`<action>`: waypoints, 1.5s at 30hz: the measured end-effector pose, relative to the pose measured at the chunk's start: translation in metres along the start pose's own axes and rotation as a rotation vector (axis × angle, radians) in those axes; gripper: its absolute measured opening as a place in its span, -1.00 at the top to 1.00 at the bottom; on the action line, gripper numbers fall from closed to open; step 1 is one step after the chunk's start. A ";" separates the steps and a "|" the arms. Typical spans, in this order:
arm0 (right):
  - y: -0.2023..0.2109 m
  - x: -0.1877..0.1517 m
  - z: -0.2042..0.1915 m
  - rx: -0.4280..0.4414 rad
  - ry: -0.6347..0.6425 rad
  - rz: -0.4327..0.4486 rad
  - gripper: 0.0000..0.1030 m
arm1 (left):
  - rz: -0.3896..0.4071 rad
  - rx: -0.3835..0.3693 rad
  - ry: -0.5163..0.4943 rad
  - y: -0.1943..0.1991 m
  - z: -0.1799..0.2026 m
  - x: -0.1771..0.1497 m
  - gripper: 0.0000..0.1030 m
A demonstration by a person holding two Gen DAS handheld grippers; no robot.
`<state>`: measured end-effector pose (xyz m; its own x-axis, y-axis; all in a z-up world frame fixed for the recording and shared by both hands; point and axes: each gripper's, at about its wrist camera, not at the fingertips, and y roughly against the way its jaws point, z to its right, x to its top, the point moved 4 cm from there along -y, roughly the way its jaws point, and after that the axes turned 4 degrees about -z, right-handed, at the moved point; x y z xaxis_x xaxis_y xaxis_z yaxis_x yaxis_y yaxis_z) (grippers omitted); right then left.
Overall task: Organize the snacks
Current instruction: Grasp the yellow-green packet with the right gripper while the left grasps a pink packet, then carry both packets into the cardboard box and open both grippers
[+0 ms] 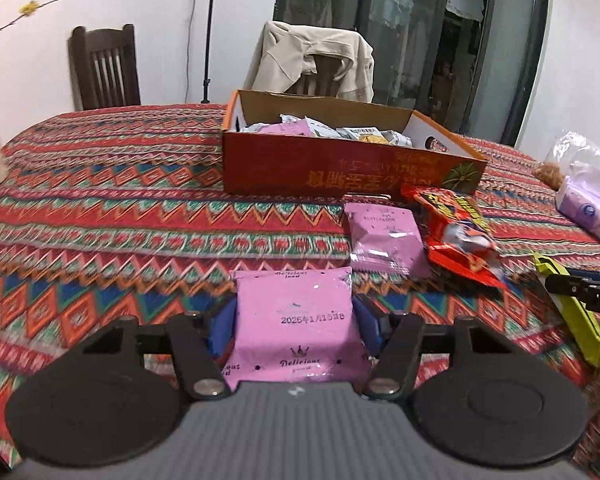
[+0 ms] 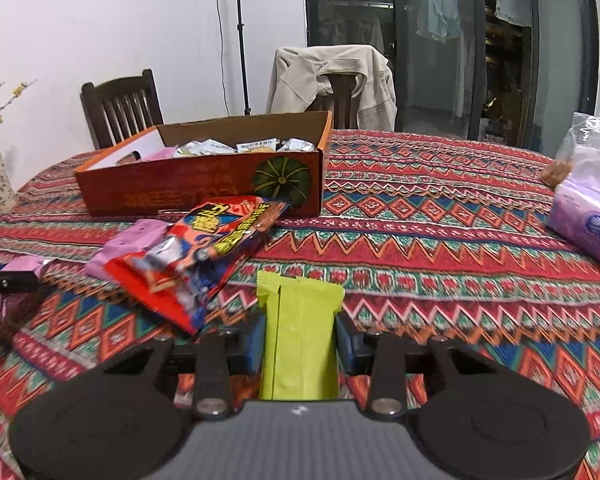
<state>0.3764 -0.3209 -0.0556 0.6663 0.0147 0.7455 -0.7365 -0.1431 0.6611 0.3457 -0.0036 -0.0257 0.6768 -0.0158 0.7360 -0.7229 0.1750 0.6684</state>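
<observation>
Between left gripper (image 1: 294, 320) pads: pink packet (image 1: 296, 320) | right gripper (image 2: 300, 340): green packet (image 2: 298, 332)

Striped red patterned tablecloth (image 1: 120, 220) blurred. Lower end of pink foil snack packet (image 1: 296, 320) hidden behind grey gripper body. Orange cardboard box (image 2: 204, 188) print too blurred to read.

Open cloth (image 1: 120, 216) left of box (image 1: 332, 168)

You have two pink packets: one (image 1: 294, 320) between the left claw's (image 1: 294, 322) pads, one (image 1: 386, 240) ahead of it to the right. One green packet (image 2: 298, 336) sits in the right claw (image 2: 300, 340), one red packet (image 2: 204, 256) ahead-left, one box (image 2: 204, 184) beyond, and two chairs behind the bench (image 2: 440, 208).
</observation>
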 end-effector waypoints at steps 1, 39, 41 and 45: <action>0.007 -0.003 0.000 0.002 0.000 0.004 0.31 | 0.002 0.002 0.004 0.006 0.000 -0.003 -0.21; 0.068 0.041 -0.009 0.024 0.049 0.226 0.31 | 0.147 -0.088 -0.085 0.019 0.033 0.069 -0.21; 0.061 0.054 -0.009 0.020 0.063 0.241 0.31 | 0.152 -0.094 -0.108 0.006 0.039 0.084 -0.21; 0.047 0.084 -0.006 0.027 0.075 0.272 0.31 | 0.165 -0.111 -0.141 -0.018 0.050 0.113 -0.21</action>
<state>0.3972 -0.3203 0.0389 0.4337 0.0451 0.8999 -0.8830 -0.1778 0.4344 0.4278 -0.0575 0.0506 0.5192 -0.1137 0.8470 -0.7970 0.2935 0.5279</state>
